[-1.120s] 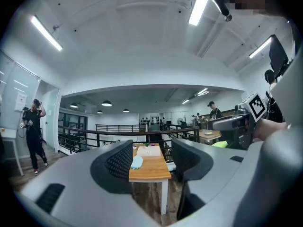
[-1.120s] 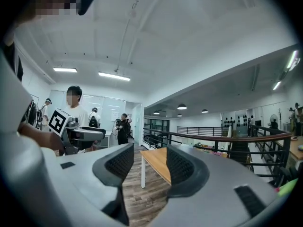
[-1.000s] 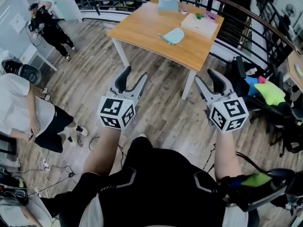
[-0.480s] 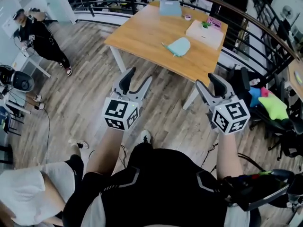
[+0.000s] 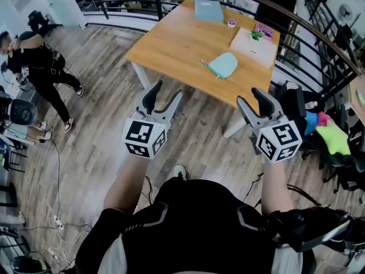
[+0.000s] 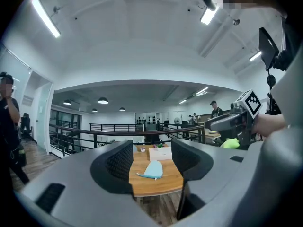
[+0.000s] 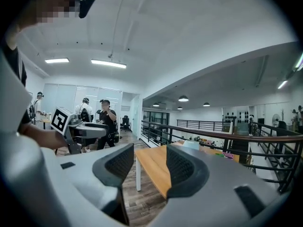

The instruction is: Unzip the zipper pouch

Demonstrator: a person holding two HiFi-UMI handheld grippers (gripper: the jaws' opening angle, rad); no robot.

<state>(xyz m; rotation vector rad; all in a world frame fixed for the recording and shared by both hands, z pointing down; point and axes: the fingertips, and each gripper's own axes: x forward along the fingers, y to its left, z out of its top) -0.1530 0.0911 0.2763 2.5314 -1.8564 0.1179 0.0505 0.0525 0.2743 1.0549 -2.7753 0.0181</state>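
A light blue zipper pouch (image 5: 223, 65) lies flat on the wooden table (image 5: 171, 39), toward its right side, zip pull pointing left. Both grippers hang in the air over the plank floor, well short of the table. My left gripper (image 5: 165, 91) is open and holds nothing; the pouch (image 6: 153, 170) shows far off between its jaws. To the right, my right gripper (image 5: 251, 97) is open too, with nothing in it. The right gripper view looks past the open gripper (image 7: 150, 167) at the table's corner (image 7: 156, 181); the pouch is out of sight there.
A white box (image 5: 253, 40) and a flat blue-grey item (image 5: 208, 10) lie on the table's far part. A black railing (image 5: 319, 39) curves behind it. Chairs with green and blue things (image 5: 331, 137) stand at right. A person in black (image 5: 34, 67) stands at left.
The table and pouch have drawn slightly nearer in the head view. The seated person in white has left the view. Both grippers keep the same open pose.
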